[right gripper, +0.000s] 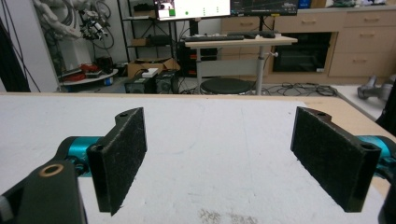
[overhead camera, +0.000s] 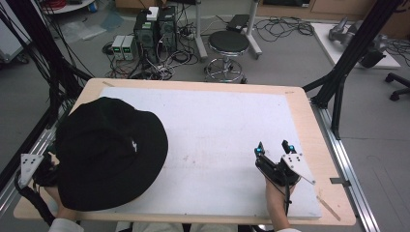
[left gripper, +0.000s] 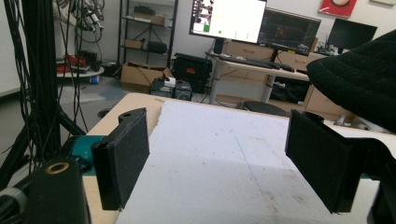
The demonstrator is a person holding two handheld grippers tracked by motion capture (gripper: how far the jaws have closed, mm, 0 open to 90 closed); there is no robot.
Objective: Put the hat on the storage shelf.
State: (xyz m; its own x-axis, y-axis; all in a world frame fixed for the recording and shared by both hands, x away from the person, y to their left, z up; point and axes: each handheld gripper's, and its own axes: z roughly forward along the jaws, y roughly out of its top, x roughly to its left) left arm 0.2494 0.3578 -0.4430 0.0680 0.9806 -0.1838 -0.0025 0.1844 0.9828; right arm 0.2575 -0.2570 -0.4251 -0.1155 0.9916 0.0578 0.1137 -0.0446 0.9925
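Observation:
A black bucket hat [overhead camera: 111, 152] lies on the left part of the white sheet [overhead camera: 217, 130] that covers the wooden table. In the left gripper view its brim [left gripper: 359, 74] rises at the upper right, just past the right jaw. My left gripper [left gripper: 224, 163] is open over the sheet's left edge, with nothing between its pads. In the high view the hat hides its jaws and its grey plate [overhead camera: 30, 164] sticks out at the hat's left. My right gripper [overhead camera: 273, 147] is open near the table's right front, far from the hat. Its pads [right gripper: 121, 154] hold nothing.
The wooden table edge [overhead camera: 316, 145] runs close to the right gripper. Black frame posts [overhead camera: 348, 53] stand at the table's corners. Past the far edge there are a stool [overhead camera: 228, 46], computer boxes [overhead camera: 154, 29] and loose cables on the floor.

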